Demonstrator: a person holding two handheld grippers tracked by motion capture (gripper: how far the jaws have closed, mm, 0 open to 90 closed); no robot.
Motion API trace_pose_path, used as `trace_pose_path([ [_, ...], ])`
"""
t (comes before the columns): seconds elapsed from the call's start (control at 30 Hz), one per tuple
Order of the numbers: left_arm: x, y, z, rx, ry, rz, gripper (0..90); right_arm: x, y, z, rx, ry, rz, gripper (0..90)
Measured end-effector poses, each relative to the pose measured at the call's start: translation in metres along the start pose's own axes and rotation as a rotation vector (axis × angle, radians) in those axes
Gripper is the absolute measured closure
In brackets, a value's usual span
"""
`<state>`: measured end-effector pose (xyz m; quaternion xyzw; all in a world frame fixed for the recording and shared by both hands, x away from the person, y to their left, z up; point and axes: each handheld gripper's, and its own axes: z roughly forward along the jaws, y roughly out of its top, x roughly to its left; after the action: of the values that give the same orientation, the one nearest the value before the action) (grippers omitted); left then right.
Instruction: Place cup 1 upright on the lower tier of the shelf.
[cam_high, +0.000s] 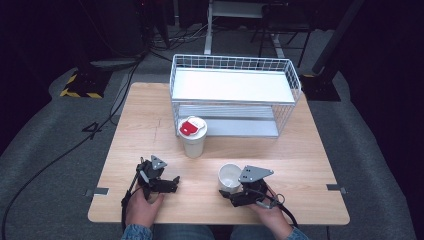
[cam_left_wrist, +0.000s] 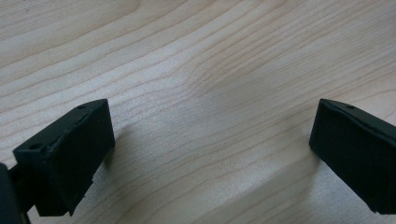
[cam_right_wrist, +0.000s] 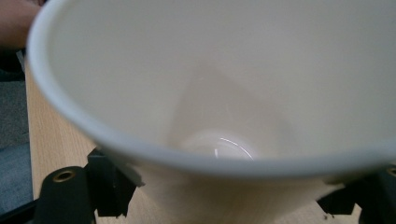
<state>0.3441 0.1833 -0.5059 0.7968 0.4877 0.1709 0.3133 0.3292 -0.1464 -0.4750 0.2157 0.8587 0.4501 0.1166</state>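
Cup (cam_high: 229, 176) sits clamped between right gripper (cam_high: 234, 192) jaws, mouth up.

We're looking down into a lab or recording studio, not anyone's home. A light wooden table (cam_high: 150, 115) stands alone on grey carpet (cam_high: 45, 150), with dark, unlit surroundings all round. At ten o'clock from the table sits a stand base edged in yellow-and-black hazard tape (cam_high: 80, 85), and black cables (cam_high: 55, 160) snake across the floor from there toward eight o'clock. At twelve o'clock, the legs of a white frame (cam_high: 207, 35) and more wiring. It all reads as a staged test bench.
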Motion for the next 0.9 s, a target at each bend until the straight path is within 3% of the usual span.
trace_pose_path([
  [0.4, 0.0, 0.0, 0.0, 0.0, -0.001, 0.0, 0.5, -0.014, 0.026, -0.01, -0.032, -0.017, 0.004, 23.2],
  [0.9, 0.0, 0.0, 0.0, 0.0, -0.001, 0.0, 0.5, -0.045, 0.051, -0.012, -0.049, -0.051, 0.04, 23.2],
])
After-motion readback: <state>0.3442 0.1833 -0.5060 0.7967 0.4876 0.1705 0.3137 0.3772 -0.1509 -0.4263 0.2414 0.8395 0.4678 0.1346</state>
